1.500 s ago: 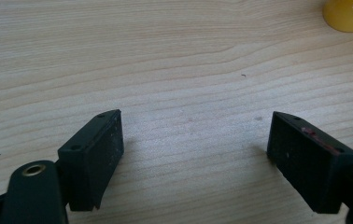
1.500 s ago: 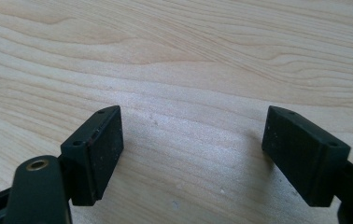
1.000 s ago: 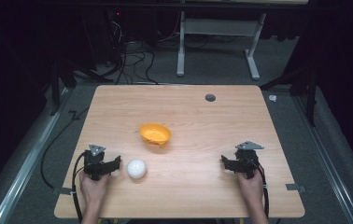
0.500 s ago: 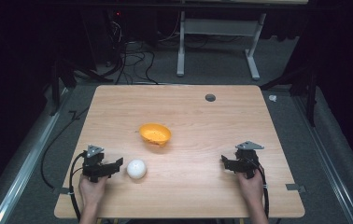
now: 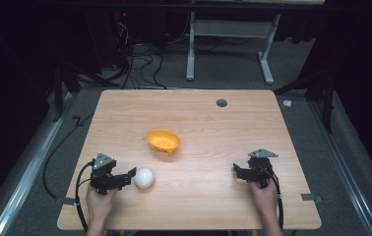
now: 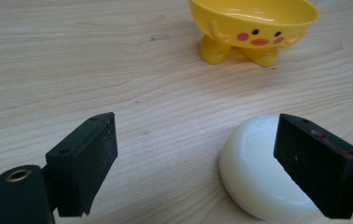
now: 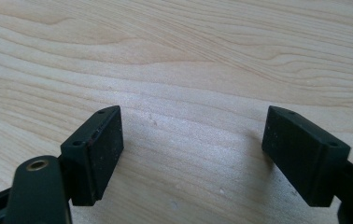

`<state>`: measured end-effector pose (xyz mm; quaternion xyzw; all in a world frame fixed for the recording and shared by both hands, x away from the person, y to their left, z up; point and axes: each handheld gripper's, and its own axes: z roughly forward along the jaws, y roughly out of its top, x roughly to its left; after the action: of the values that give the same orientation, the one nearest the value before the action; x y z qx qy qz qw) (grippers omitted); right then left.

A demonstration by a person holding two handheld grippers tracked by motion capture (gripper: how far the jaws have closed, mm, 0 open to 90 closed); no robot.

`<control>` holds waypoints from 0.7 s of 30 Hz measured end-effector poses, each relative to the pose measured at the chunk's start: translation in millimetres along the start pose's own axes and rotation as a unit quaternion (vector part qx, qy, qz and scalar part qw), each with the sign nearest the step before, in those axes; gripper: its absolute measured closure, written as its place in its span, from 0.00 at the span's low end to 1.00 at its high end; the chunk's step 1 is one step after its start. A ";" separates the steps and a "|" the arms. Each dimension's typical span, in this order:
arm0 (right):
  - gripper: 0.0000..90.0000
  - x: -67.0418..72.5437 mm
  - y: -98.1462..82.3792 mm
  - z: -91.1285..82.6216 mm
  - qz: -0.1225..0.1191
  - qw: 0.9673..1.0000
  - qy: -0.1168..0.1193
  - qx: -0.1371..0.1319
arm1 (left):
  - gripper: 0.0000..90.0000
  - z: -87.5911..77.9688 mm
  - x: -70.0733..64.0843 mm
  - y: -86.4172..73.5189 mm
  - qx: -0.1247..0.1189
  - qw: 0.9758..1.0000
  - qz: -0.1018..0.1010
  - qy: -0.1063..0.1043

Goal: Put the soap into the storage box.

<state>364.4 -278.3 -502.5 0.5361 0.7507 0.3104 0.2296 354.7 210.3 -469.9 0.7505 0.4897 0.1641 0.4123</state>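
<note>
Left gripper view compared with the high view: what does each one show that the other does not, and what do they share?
The left gripper view alone shows the duck face and feet on the yellow bowl, with the left gripper's fingers apart, one in front of the white ball. The high view alone shows the right gripper, both hands, the floor cables and the table's far edge. Both show the bowl, the ball and the wooden table.
</note>
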 end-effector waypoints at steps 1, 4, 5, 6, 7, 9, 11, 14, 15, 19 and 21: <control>0.24 0.0 0.0 0.0 0.000 1.000 0.000 0.000 | 0.15 0.2 -2.7 0.3 0.000 1.000 0.001 -0.005; 0.24 0.0 0.0 -0.1 0.000 1.000 0.000 0.000 | 0.13 1.5 -7.2 0.7 0.000 1.000 0.007 -0.008; 0.24 0.0 0.0 0.0 0.000 1.000 0.000 0.000 | 0.13 2.7 -10.1 0.9 -0.001 1.000 0.007 -0.009; 0.24 0.0 0.0 0.0 0.000 1.000 0.000 0.000 | 0.13 3.3 -11.6 1.0 0.001 1.000 0.011 -0.011; 0.24 0.1 0.0 -0.1 0.001 1.000 0.000 0.001 | 0.13 4.0 -13.0 1.0 0.001 1.000 0.011 -0.012; 0.24 0.0 0.0 -0.1 0.000 1.000 0.000 0.000 | 0.13 5.4 -17.1 1.1 0.003 1.000 0.017 -0.015; 0.24 0.0 -0.1 0.0 0.000 1.000 0.000 0.000 | 0.13 6.3 -20.2 1.0 0.005 1.000 0.021 -0.016; 0.24 0.0 -0.1 -0.1 0.000 1.000 0.000 0.000 | 0.11 7.0 -25.4 0.6 0.011 0.999 0.028 -0.014; 0.24 0.1 -0.1 -0.2 0.001 1.000 0.000 0.000 | 0.11 7.7 -27.0 0.4 0.009 0.999 0.027 -0.015; 0.24 0.1 -0.2 -0.3 0.001 1.000 0.000 0.000 | 0.09 10.6 -32.4 0.2 0.013 0.999 0.033 -0.014; 0.24 0.1 -0.2 -0.3 0.001 1.000 0.000 0.001 | 0.09 12.3 -35.6 -0.1 0.015 0.999 0.037 -0.014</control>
<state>364.0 -278.3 -502.4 0.5368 0.7504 0.3103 0.2289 346.1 173.7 -471.8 0.7763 0.4583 0.1616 0.4014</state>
